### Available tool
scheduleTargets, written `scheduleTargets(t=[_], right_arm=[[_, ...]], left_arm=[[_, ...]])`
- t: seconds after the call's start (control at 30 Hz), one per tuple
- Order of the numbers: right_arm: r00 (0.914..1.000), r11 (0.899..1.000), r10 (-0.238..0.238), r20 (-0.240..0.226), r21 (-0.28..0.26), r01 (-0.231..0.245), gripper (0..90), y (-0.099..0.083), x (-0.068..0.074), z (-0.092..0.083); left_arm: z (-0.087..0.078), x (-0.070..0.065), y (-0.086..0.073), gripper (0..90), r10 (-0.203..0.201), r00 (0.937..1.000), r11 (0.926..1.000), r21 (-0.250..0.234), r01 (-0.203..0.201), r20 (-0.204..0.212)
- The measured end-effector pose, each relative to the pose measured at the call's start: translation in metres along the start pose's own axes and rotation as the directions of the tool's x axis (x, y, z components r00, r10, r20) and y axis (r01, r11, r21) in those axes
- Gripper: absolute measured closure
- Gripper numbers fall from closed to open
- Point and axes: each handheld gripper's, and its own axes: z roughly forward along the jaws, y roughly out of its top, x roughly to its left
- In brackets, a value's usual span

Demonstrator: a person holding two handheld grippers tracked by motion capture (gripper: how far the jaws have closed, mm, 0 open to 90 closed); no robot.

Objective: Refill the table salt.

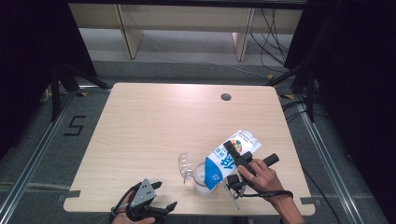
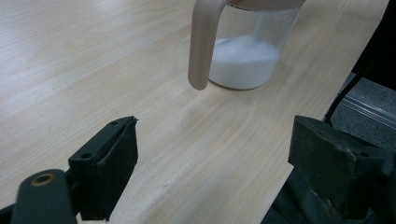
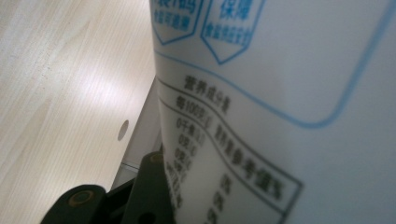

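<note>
The right gripper (image 1: 232, 150) is clamped on a white and blue bag (image 1: 229, 159), its jaws pressed against the bag's sides; in the right gripper view the printed face of the bag (image 3: 280, 93) sits right against one black jaw. The bag is tilted, its blue end down over the mouth of a clear jar (image 1: 200, 176) that stands near the front edge of the table (image 1: 154, 121), right of the middle. The jar holds white grains at its bottom, seen in the left gripper view, where the jar (image 2: 245, 56) stands ahead with a beige handle (image 2: 201, 42) hanging down its side. A clear lid (image 1: 185, 164) stands open at the jar's left. The left gripper (image 1: 161, 196) rests at the table's front edge, left of the jar and apart from it, jaws spread wide with bare tabletop between them. A round hole (image 1: 226, 97) lies near the table's far edge.
</note>
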Motion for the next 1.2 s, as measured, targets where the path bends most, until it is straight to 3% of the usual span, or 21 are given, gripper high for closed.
scheduleTargets(t=[0.37, 0.9, 1.1, 1.17, 1.2], right_arm=[[0.9997, 1.0, -0.015, 0.02, -0.007, 0.015, 69.7, 0.0002, -0.0001, 0.0], [0.9997, 1.0, -0.024, 0.005, 0.006, 0.024, 70.6, 0.0003, -0.0014, -0.0005], [1.0, 1.0, 0.0, 0.007, 0.009, 0.0, 70.9, -0.0012, -0.0005, -0.0008], [0.9993, 0.999, -0.038, 0.006, 0.003, 0.038, 70.9, -0.0008, -0.0034, -0.0003], [0.9999, 1.0, -0.016, 0.005, 0.007, 0.016, 70.9, -0.0011, -0.0019, -0.0006]], left_arm=[[0.0, -0.0001, 0.0, 15.3, 0.0, 1.0, 1.0, 0.0, 0.0, 0.0], [0.0, 0.0001, 0.0001, 15.3, 0.003, 1.0, 1.0, 0.0, -0.003, 0.003], [0.0003, 0.0001, 0.0001, 15.3, 0.003, 1.0, 1.0, 0.0, -0.003, 0.003], [0.0002, 0.0, 0.0, 15.3, 0.001, 1.0, 1.0, 0.0, -0.001, 0.001], [0.0001, -0.0001, 0.0, 15.3, 0.0, 1.0, 1.0, 0.0, 0.0, 0.0]])
